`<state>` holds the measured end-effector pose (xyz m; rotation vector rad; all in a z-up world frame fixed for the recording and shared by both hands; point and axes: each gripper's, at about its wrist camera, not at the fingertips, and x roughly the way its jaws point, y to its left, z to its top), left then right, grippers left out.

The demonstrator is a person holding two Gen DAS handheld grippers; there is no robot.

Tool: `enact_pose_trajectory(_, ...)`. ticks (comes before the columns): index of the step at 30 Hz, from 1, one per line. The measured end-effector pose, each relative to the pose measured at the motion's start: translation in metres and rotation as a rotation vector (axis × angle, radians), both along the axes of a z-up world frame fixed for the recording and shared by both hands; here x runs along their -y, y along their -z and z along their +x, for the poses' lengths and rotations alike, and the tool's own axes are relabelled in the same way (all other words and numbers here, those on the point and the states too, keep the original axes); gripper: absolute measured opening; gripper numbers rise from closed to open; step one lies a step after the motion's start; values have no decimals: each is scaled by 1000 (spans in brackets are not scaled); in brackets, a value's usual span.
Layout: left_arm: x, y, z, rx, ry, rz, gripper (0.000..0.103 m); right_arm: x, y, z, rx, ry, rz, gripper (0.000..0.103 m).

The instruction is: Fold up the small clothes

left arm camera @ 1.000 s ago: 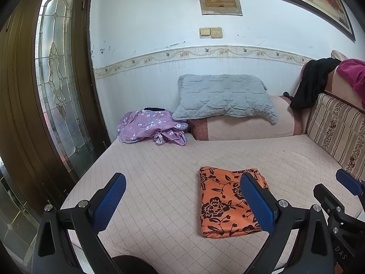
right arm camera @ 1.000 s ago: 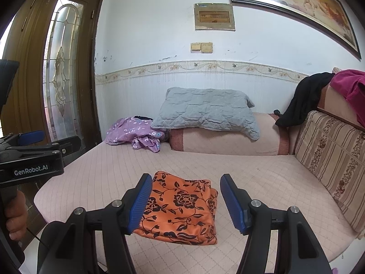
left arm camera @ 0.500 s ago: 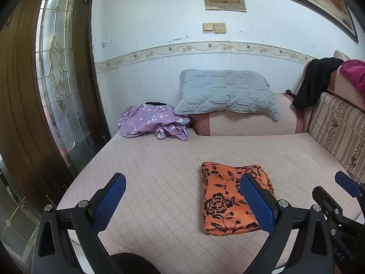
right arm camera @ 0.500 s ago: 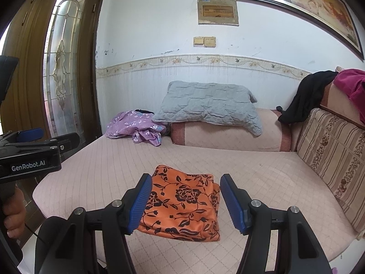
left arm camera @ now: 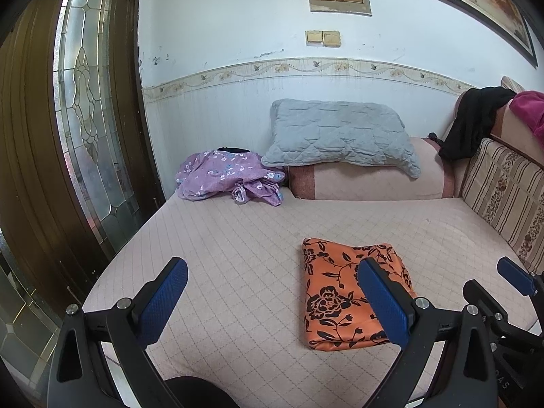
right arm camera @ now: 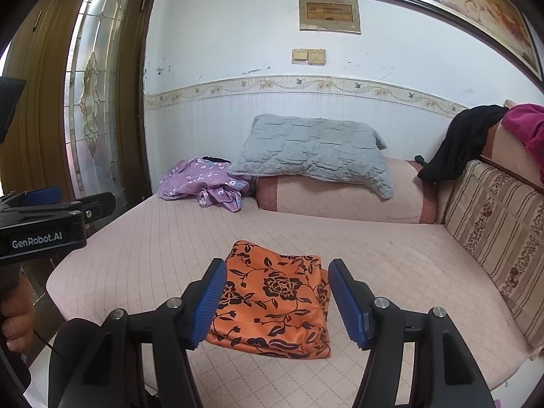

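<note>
1. The left tongs are hanging with jaws wide apart and nothing between them, above the near edge of the bed; the right tongs are likewise standing apart and empty, framing the orange garment from above without touching it.

2. The orange garment is lying flat near the front edge of the bed, well apart from the purple floral garment, which is sitting crumpled at the far left corner just beside the grey pillow.

3. What could go wrong: the orange piece is looking finished, so any careless dip of the right tongs is risking snagging the top layer and dragging the stack open. Thin, slippery-looking fabric like this is likely sliding on itself easily.

4. It is also lying close to the mattress edge; a nudge toward the person is risking tipping it off the bed.

5. The purple piece is the likely next job, and its bunched state is hiding its hems. Pinching a random fold is risking lifting a tangled lump rather than a clean edge. Reaching that far is also meaning passing over the folded piece.

6. The orange garment is showing as a neat rectangle printed with black roses and vines, several layers stacked at its right side, edges roughly aligned, the near edge slightly puffed.
</note>
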<state>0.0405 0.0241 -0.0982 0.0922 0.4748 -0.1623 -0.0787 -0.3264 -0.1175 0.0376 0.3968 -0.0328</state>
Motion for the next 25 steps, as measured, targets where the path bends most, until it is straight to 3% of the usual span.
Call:
enact_pose_trajectory(17,0,-6,28,-1,-19,-10,100,-1,-8,32,0,-18,3,66)
enact_pose_trajectory(25,4,4,56,-23,-35,1,100,16,8,63,-46,-14,53,66)
